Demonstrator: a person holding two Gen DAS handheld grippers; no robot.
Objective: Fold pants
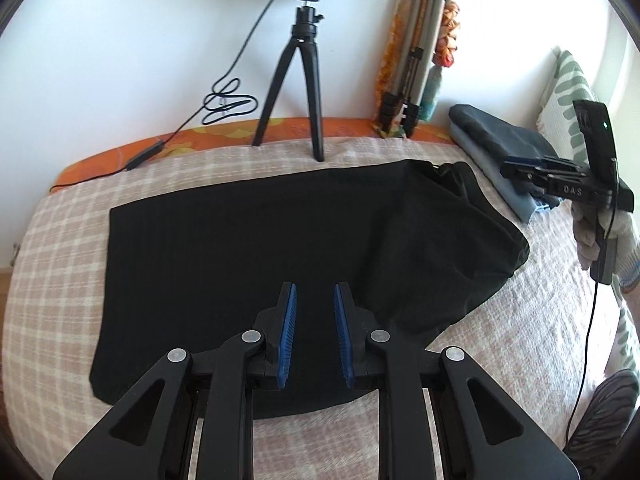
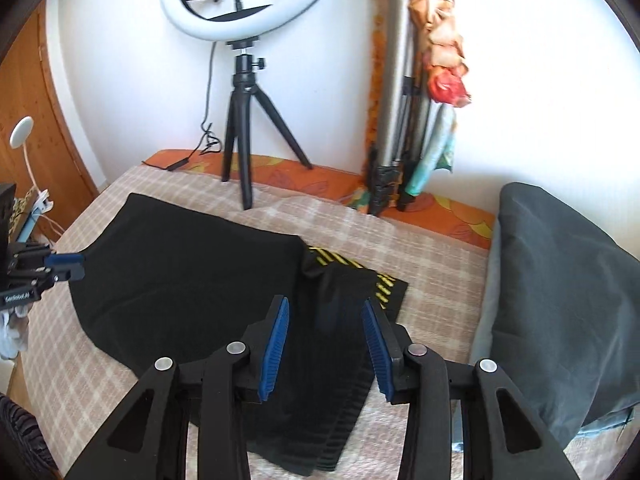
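A: Where do the black ribbed fabric pants [image 1: 280,248] lie?

B: Spread flat across the bed with the pink-and-cream checked cover [image 1: 60,280], legs toward the left, the waist end [image 2: 340,320] bunched toward the right, showing a yellow-striped black band [image 2: 380,280].

A: And the left tool [image 1: 314,336]?

B: It is above the near edge of the pants, around their middle. Its blue-padded fingers [image 1: 287,332] stand apart, released, with nothing between them but the cloth seen below.

A: The right tool [image 2: 326,346]?

B: Over the waist end, its blue pads [image 2: 274,348] spread wide, also released; whether they touch the fabric I cannot tell. From the left wrist view that tool [image 1: 520,172] sits beyond the right end of the pants, in a white-gloved hand [image 1: 600,236].

A: What else is there?

B: A white ring light on a black tripod [image 2: 240,128] stands on the bed behind the pants, a folded silver tripod [image 2: 394,92] leans on the wall, and a stack of folded dark grey and blue cloth [image 2: 560,300] lies just right of the waist.
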